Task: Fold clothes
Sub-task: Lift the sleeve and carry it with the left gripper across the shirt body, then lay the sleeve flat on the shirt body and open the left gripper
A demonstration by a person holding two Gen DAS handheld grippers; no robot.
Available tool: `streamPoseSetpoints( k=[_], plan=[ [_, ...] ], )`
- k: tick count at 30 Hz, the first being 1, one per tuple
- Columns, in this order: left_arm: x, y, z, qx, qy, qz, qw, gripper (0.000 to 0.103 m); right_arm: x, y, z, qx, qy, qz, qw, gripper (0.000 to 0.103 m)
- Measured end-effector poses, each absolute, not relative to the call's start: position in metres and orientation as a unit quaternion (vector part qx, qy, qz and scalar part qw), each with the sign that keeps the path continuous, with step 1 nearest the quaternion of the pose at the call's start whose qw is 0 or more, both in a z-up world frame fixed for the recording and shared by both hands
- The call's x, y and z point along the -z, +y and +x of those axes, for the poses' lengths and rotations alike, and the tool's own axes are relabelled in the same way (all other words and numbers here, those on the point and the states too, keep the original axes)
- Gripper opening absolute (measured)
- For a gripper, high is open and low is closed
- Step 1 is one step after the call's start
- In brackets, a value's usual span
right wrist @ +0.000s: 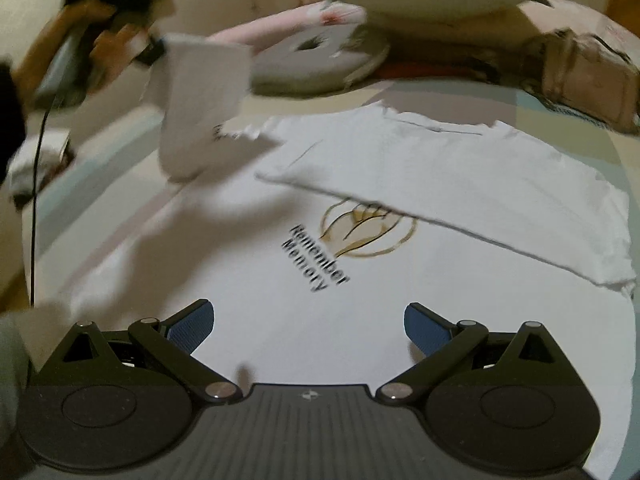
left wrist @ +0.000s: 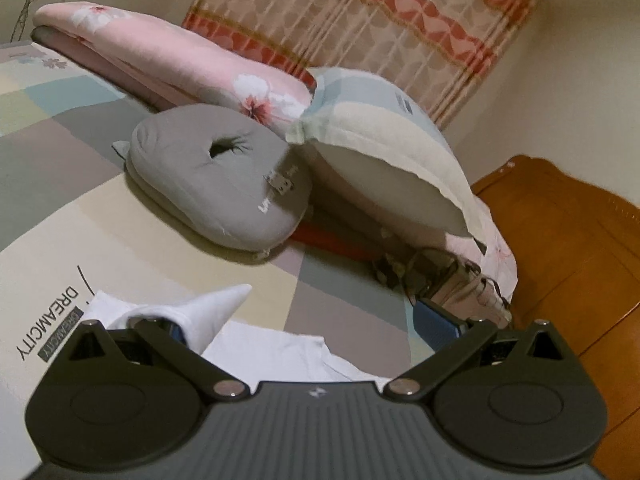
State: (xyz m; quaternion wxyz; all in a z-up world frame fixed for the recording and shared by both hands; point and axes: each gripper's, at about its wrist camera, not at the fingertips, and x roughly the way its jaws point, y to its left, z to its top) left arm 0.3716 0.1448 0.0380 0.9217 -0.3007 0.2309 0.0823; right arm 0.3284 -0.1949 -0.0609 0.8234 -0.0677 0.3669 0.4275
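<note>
With one sleeve folded across the white T-shirt (right wrist: pixel 360 320), the left tongs (left wrist: pixel 312 326) lifted cloth though spread wide, the right tongs (right wrist: pixel 308 322) gaped empty; the lifted sleeve (right wrist: pixel 200 108) likely needs laying inward.

Black left gripper (left wrist: pixel 308 332) and right gripper (right wrist: pixel 309 326), blue ribbed pads (right wrist: pixel 426 326), silver pivot screws (right wrist: pixel 220 391).

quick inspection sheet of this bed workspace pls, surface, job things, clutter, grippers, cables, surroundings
surface: bed sheet in pastel colour blocks.
job's things: white t-shirt spread flat, one side folded over the print; a corner lifted.
clutter: grey cushion, pink quilt, pillow, bundle at the bed's far edge.
grippers: left gripper looks open, shirt fabric draped over one finger; right gripper open, hovering over the shirt.
cables: thin black cable at left.
surroundings: curtain, wooden headboard.
</note>
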Motion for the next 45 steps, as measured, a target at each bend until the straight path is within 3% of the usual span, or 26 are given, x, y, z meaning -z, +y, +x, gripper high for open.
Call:
streamPoseSetpoints(
  k=[15, 45],
  plan=[
    [-0.051, 0.092, 0.401, -0.059, 0.274, -0.270, 0.921, 0.102, 0.051, -0.210, 0.332, -0.421, 0.358, -0.039, 0.832, 0.103],
    [-0.015, 0.012, 0.456, -0.013, 0.335, -0.218, 0.917, 0.102, 0.048, -0.226, 0.333, -0.434, 0.356, -0.023, 0.828, 0.103]
  ],
)
